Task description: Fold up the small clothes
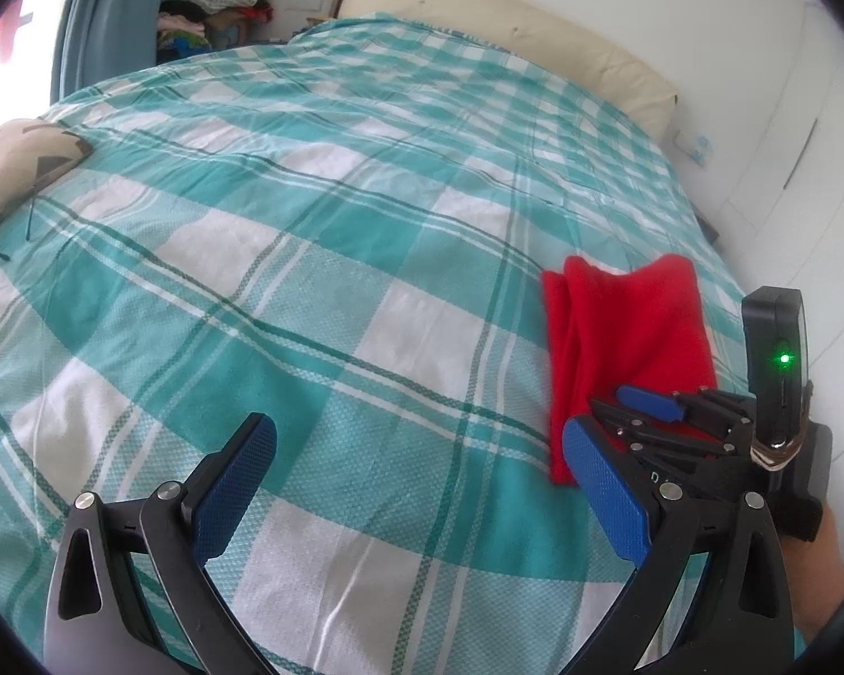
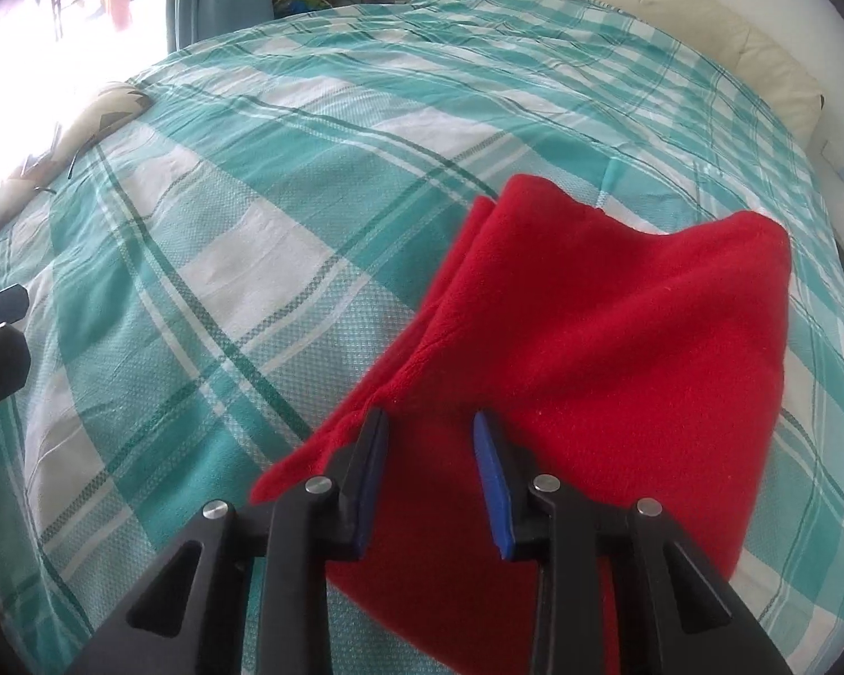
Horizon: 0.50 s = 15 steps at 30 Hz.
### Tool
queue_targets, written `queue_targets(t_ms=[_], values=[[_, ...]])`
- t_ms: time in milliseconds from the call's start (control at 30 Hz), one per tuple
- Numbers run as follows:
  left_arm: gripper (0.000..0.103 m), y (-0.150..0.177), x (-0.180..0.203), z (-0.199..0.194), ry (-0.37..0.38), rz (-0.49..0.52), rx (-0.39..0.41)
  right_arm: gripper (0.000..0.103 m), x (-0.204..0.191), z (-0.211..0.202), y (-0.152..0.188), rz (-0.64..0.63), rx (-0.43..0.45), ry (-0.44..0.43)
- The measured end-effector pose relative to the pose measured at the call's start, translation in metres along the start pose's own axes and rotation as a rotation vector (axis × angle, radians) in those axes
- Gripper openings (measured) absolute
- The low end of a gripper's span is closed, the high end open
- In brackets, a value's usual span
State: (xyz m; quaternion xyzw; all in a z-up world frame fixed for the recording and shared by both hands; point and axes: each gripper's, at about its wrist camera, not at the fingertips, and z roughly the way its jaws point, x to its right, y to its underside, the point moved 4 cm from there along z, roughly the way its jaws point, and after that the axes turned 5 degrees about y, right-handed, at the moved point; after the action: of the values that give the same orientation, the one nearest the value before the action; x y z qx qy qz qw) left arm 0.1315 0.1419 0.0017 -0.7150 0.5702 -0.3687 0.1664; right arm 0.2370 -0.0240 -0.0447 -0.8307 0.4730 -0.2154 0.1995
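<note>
From the left wrist, the left gripper (image 1: 416,484) gapes wide over bare checked bedspread (image 1: 309,281), the red garment (image 1: 624,337) lying folded to its right. From the right wrist, the right gripper (image 2: 430,478) hovers part-open above the garment (image 2: 619,337), gripping nothing; folding looks largely done.

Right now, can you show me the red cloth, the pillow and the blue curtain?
red cloth (image 2: 619,326), right wrist view, middle of the top layer
pillow (image 1: 22,152), left wrist view, patterned top
blue curtain (image 1: 107,5), left wrist view, hanging folds
</note>
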Motion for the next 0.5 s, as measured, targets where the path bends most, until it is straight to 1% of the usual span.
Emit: queue_targets(t_ms=[100,167,233,267,300,333,367,500], values=[[0.102,0.001,0.002,0.000,-0.001,0.008,-0.002,0.033,0.003,-0.005,0.001,0.025,0.024,0.000],[0.102,0.000,0.002,0.000,0.001,0.005,0.001,0.034,0.004,-0.014,0.001,0.039,0.057,0.020],[0.102,0.000,0.001,-0.002,0.003,0.001,0.005,0.043,0.004,-0.026,0.002,0.065,0.096,0.010],[0.102,0.000,0.001,-0.002,0.004,-0.002,0.005,0.060,0.003,-0.032,0.002,0.081,0.118,-0.011],[0.102,-0.001,0.000,-0.003,0.006,-0.006,0.004,0.073,0.002,-0.039,0.004,0.094,0.142,-0.020],[0.102,-0.001,0.000,-0.003,0.009,-0.009,0.004,0.076,0.001,-0.047,0.007,0.102,0.168,-0.017],[0.102,-0.002,-0.001,-0.003,0.010,-0.012,0.004,0.077,0.000,-0.053,0.009,0.102,0.189,-0.009],[0.102,-0.002,-0.001,-0.003,0.009,-0.009,0.004,0.078,-0.009,-0.070,0.024,0.064,0.240,0.015]])
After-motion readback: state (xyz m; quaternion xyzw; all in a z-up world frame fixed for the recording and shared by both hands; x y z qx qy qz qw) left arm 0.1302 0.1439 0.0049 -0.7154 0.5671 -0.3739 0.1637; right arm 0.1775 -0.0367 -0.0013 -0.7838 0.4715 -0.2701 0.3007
